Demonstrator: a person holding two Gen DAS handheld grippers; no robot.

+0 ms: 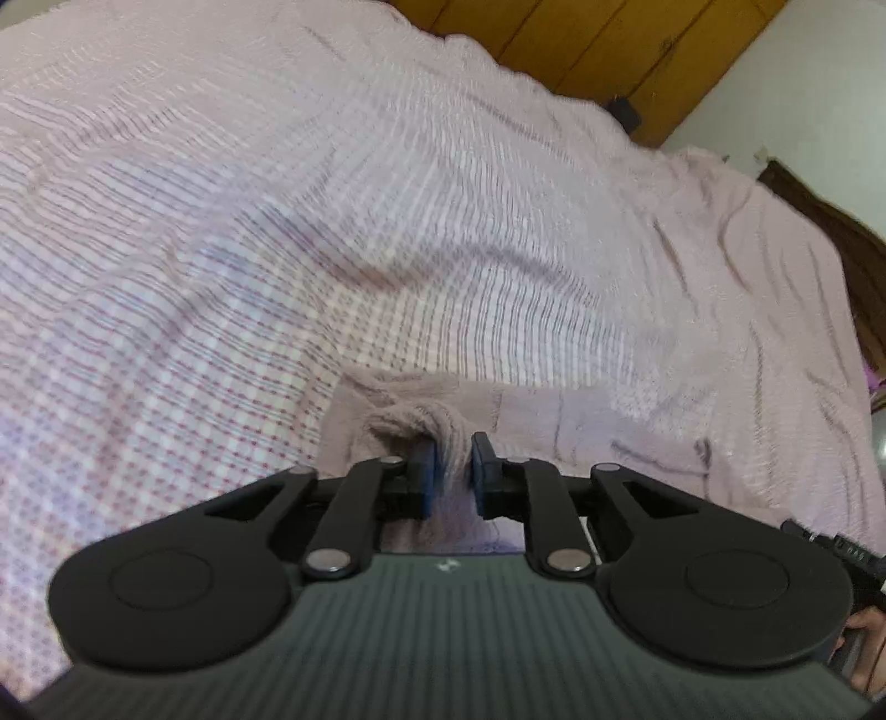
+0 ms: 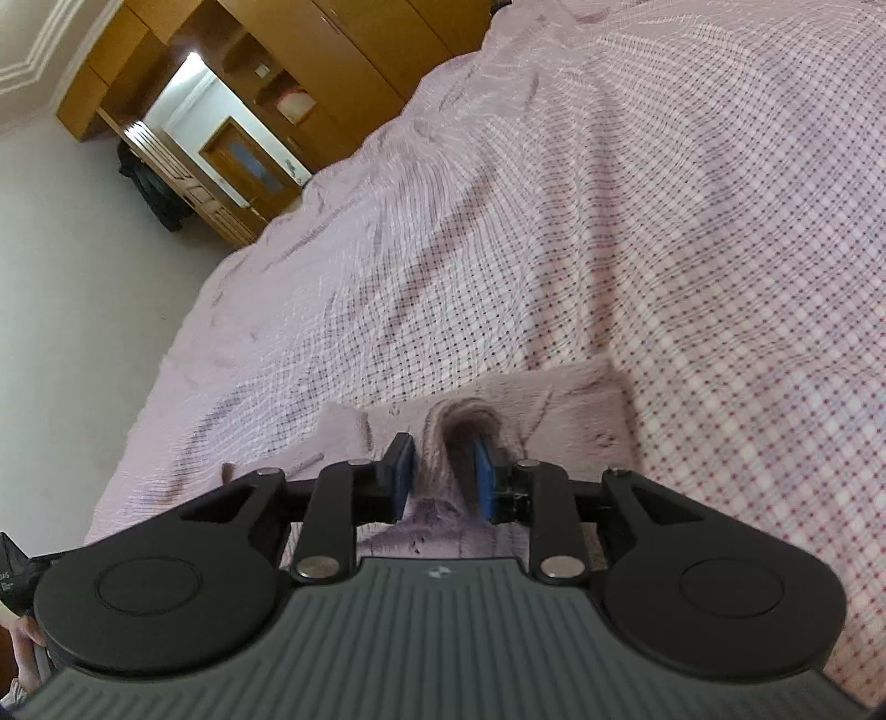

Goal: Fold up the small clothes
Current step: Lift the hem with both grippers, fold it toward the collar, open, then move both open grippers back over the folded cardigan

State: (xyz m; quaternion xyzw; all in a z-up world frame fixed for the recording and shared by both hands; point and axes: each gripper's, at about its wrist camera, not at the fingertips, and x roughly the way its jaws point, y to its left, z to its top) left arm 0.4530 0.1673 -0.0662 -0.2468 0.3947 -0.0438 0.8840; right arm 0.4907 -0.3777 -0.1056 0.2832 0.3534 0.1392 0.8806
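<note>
A small pale mauve knitted garment (image 1: 559, 426) lies on the checked bed cover (image 1: 277, 249). My left gripper (image 1: 453, 448) is shut on a bunched fold of the garment, which sticks up between the blue pads (image 1: 426, 471). In the right wrist view the same garment (image 2: 559, 410) lies just ahead, and my right gripper (image 2: 443, 459) is shut on another gathered fold of it. Both folds are lifted slightly off the bed. The part of the garment under the grippers is hidden.
The pink-and-white checked bed cover (image 2: 664, 194) fills most of both views. Wooden wardrobes (image 2: 343, 50) and a doorway (image 2: 183, 99) stand beyond the bed. The bed edge (image 2: 183, 310) drops to the floor at the left of the right wrist view.
</note>
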